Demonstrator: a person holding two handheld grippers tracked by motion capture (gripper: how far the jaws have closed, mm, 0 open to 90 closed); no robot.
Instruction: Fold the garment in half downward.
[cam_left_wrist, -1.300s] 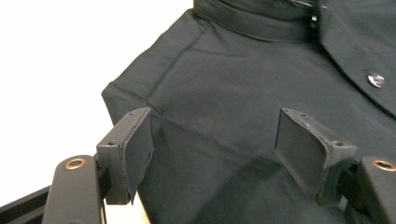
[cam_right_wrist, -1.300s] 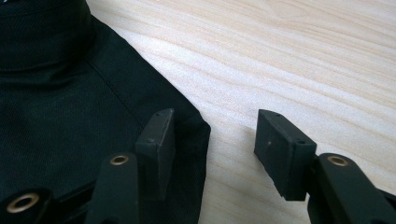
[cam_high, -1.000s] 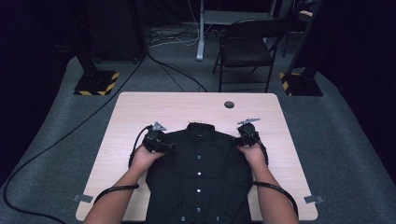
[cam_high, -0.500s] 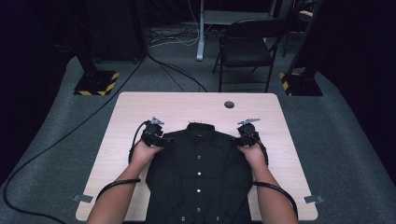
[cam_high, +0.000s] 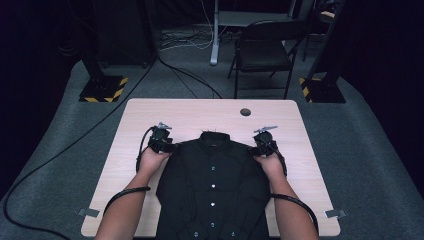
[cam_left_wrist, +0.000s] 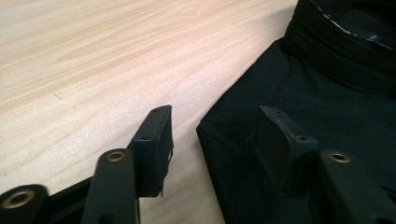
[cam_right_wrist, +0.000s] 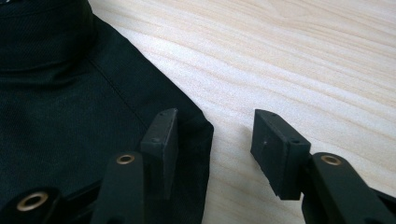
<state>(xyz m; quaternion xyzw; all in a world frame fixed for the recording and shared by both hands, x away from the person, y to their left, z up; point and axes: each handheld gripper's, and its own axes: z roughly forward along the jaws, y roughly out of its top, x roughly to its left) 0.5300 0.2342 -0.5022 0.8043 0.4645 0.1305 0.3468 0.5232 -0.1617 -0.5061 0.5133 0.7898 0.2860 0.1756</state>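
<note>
A black buttoned shirt (cam_high: 212, 190) lay face up on the table (cam_high: 210, 112), collar (cam_high: 215, 139) at the far end and hem running off the near edge between the person's forearms. It had been folded narrow, so each shoulder ended in a doubled corner.

The left gripper (cam_high: 161, 142) sat at the shirt's far left corner. In the left gripper view its jaws stood partly open and had just been closing, one jaw on bare wood and the other over the cloth, with the folded corner (cam_left_wrist: 210, 133) between them; the pads did not yet press on it. The right gripper (cam_high: 264, 144) sat at the far right corner, jaws likewise half open and straddling that shoulder corner (cam_right_wrist: 196, 123), one jaw over the cloth and one over the wood, holding nothing.

The shirt looked light, soft and limp: it would probably sag and unfold if lifted by one point, and thin cloth could slip out of a shallow bite. The stiffest places seemed to be the collar and the layered shoulder folds. My judgement was that the best hold lay at those two corners, each jaw pair pinching through every layer at once and set well in from the edge, so that both sides would rise together and the fold would keep.
</note>
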